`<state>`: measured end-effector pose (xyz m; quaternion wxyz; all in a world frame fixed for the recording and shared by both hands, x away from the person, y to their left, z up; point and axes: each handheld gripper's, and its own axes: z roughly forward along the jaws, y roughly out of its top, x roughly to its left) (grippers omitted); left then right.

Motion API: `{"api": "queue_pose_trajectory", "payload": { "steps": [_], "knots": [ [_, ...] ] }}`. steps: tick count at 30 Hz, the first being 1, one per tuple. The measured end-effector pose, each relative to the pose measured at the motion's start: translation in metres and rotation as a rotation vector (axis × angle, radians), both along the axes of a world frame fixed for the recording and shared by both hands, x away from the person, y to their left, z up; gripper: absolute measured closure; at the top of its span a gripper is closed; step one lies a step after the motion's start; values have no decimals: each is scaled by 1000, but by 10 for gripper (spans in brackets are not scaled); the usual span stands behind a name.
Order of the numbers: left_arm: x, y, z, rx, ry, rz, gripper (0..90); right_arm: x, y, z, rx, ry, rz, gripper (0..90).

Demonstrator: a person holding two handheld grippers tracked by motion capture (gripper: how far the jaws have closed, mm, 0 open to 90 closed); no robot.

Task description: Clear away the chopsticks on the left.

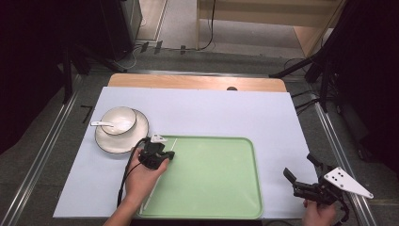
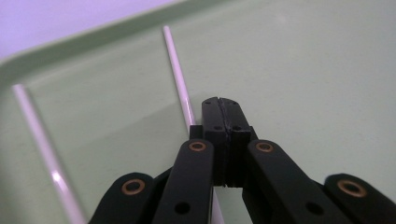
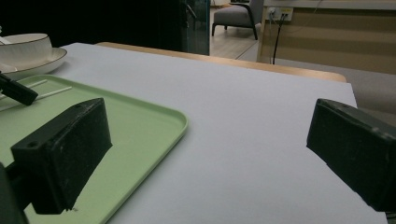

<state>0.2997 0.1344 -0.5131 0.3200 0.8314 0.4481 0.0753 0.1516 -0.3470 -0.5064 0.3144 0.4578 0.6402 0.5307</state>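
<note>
left gripper (image 2: 223,103) is sitting pinched shut beside a white chopstick (image 2: 179,74) on the green tray (image 1: 211,188); right gripper (image 1: 301,172) is waiting wide apart. likely next: regrasping the chopstick.

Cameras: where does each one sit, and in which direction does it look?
High view: above the table, looking forward and down; both forearms, left claw, right claw.
Left gripper view: on the left claw, jaws closed over white chopsticks in the green tray.
Right gripper view: on the open right claw, looking across the table.
Shared: tray, chopsticks, bowl.
</note>
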Motion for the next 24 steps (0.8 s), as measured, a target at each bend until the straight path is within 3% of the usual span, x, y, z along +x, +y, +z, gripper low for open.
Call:
{"api": "queue_pose_trajectory", "payload": {
  "steps": [16, 21, 24],
  "knots": [
    [13, 29, -5, -44, -55, 125, 900, 1, 1, 0, 0, 4, 2, 1],
    [3, 33, 6, -56, -88, 88, 900, 0, 1, 0, -3, 3, 3, 1],
    [-15, 40, 12, -18, -89, 60, 900, 0, 1, -1, 2, 3, 7, 1]
  ]
}}
